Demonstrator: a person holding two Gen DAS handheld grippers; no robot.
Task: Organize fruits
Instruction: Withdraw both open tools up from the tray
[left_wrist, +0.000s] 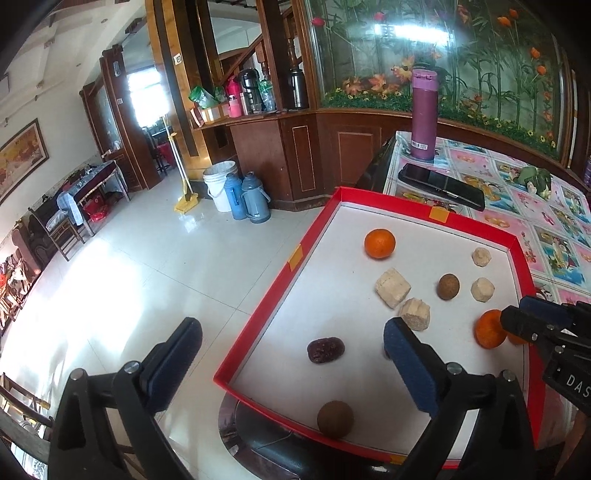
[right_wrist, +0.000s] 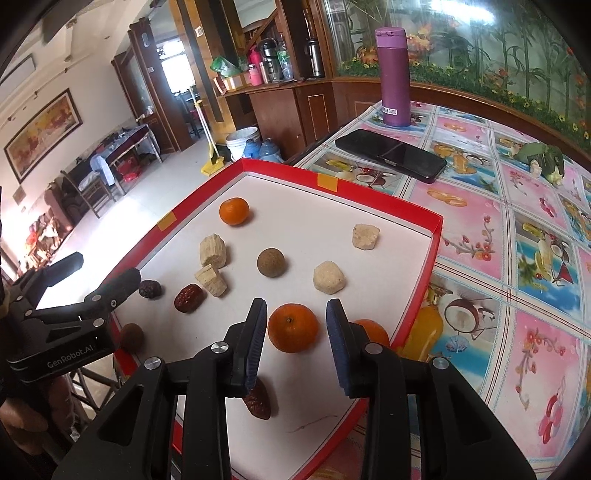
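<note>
A red-rimmed white tray (right_wrist: 432, 236) holds fruits. My right gripper (right_wrist: 295, 314) is open, its jaws on either side of an orange (right_wrist: 293, 328) without touching it; a second orange (right_wrist: 371, 331) lies behind the right finger. A third orange (right_wrist: 234, 211) sits far left. Brown round fruits (right_wrist: 271, 261), red dates (right_wrist: 189, 297) and several pale chunks (right_wrist: 329, 277) lie scattered. My left gripper (left_wrist: 291, 345) is open and empty over the tray's left edge, near a date (left_wrist: 325, 350) and a brown fruit (left_wrist: 335, 419). The right gripper also shows in the left wrist view (left_wrist: 517, 317).
The tray sits on a table with a patterned cloth (right_wrist: 517, 236). A black phone (right_wrist: 391, 154), a purple bottle (right_wrist: 393, 72) and a leafy item (right_wrist: 543, 158) lie beyond it. The tray's left side overhangs the tiled floor (left_wrist: 147, 266).
</note>
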